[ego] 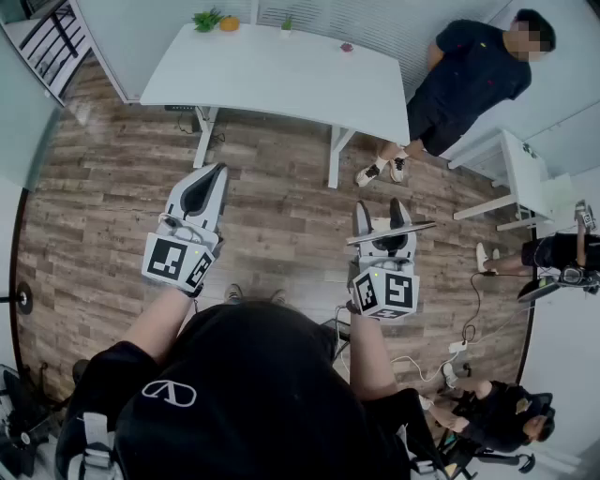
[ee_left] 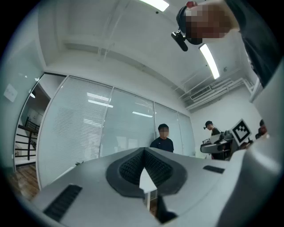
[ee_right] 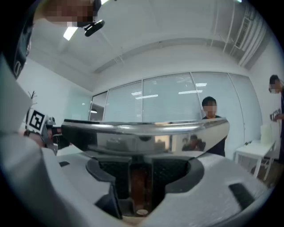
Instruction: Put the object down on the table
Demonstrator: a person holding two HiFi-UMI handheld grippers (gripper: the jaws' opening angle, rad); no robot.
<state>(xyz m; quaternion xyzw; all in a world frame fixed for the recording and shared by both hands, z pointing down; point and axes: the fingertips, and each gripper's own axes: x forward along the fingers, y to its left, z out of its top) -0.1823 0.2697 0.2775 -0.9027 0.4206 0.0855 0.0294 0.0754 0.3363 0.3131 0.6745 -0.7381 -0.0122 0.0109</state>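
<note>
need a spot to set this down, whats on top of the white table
Along the white table's far edge: a green plant, an orange object, a smaller plant and a small dark red item. The rest looks bare, and nothing covers the top in the head view.

Shiny metal tool (ee_right: 146,133), wide mirror-bright blade on a brown handle, is sitting level across mid-frame; white table (ego: 281,75) is standing upper centre.

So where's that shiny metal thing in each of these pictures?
Head view: metal piece, right of centre, clamped in the right claw.
Left gripper view: seemingly the small grey edge at far right.
Right gripper view: fills the middle.
Shared landmark: person in the dark shirt.
</note>
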